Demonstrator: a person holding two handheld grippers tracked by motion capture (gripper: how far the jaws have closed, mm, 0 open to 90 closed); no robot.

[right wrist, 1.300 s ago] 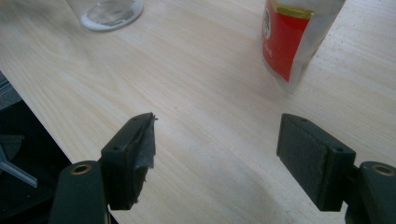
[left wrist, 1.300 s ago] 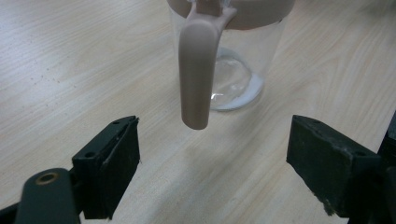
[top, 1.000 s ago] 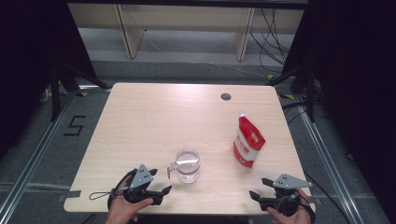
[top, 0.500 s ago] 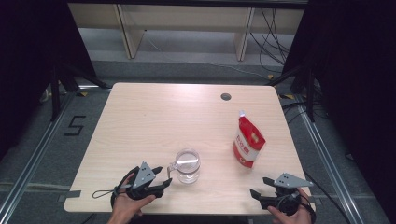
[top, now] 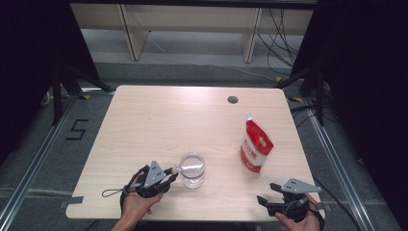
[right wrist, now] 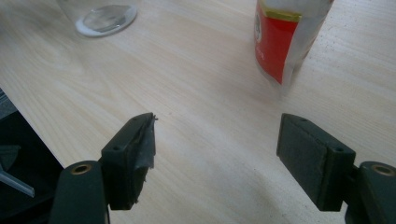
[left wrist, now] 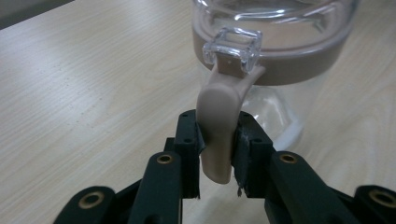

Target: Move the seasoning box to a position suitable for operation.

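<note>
Left gripper [left wrist: 217, 140]: I've just closed its jaws onto the jar's [left wrist: 275, 56] beige tab [left wrist: 217, 121].
Right gripper [right wrist: 217, 149]: I hold it wide, nothing gripped.

On the table [top: 144, 115], near the front edge: jar [top: 193, 169], left of centre. Just left of it, left gripper [top: 169, 174], at the jar's hanging tab [left wrist: 218, 130]. Further right and slightly back, well apart from the jar: pouch [top: 255, 147], upright. Front right corner: right gripper [top: 263, 202], before the pouch. Far back, right of centre: round hole [top: 233, 99].
</note>
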